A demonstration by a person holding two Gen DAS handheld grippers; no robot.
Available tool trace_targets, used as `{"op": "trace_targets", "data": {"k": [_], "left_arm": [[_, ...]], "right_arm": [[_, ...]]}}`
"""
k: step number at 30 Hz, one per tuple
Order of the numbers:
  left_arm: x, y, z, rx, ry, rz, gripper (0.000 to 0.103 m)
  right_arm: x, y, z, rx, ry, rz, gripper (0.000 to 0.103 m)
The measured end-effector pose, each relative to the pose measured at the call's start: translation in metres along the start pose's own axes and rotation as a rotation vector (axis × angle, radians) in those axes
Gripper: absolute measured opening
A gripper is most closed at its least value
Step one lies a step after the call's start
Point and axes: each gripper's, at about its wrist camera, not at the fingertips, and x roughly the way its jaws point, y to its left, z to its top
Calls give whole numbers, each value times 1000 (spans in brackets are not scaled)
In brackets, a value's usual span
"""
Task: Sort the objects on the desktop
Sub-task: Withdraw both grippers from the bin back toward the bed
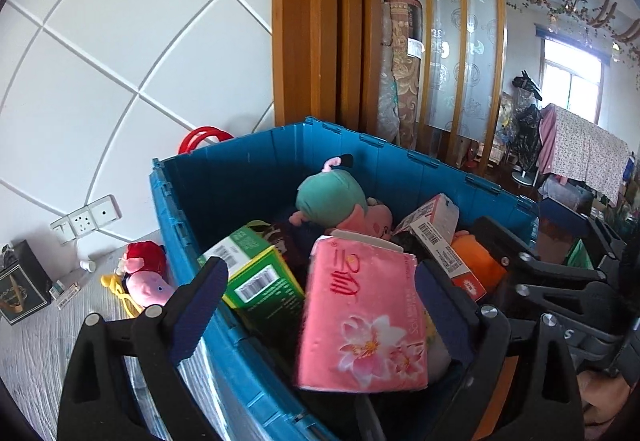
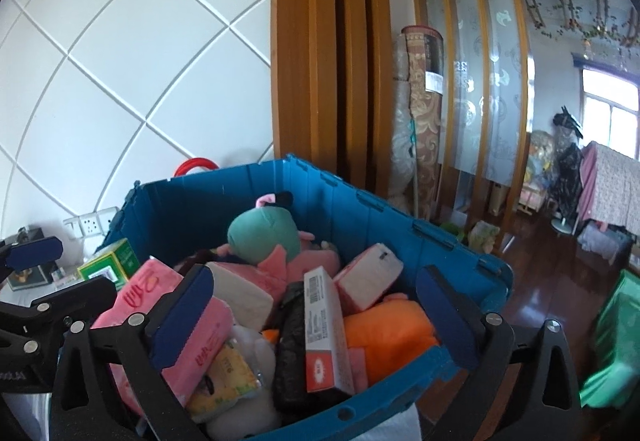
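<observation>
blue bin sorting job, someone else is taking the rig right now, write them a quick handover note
Left gripper: open, jaws either side of the pink tissue pack, pads not pressing on it; the pack lies in the blue bin.
Right gripper: open, empty, over the bin above the white and red box.
In the bin: green box, teal plush, orange plush, tissue packs, more boxes.
Left on the table beside the bin: pig plush, black box, a few small items near the wall.
Done: most things binned. Left: those table items.
</observation>
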Motion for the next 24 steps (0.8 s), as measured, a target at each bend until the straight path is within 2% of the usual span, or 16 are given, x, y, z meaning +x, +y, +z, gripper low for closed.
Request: {"op": "trace_targets", "data": {"k": [4,9,16,24], "left_arm": [[-20,26,-10,-40,-19,20,96],[-48,79,-25,-109,-43,89,96],[-88,174,-61,-197,-47,207,96],[-120,292,-102,-295,-13,352,96]], "right_arm": [[-21,12,4,5,-27,40,103],[-45,48,9,-3,-67,124,103],[-66,137,16,-64,-108,264,103],[-54,260,11,-139,-60,417,103]]}}
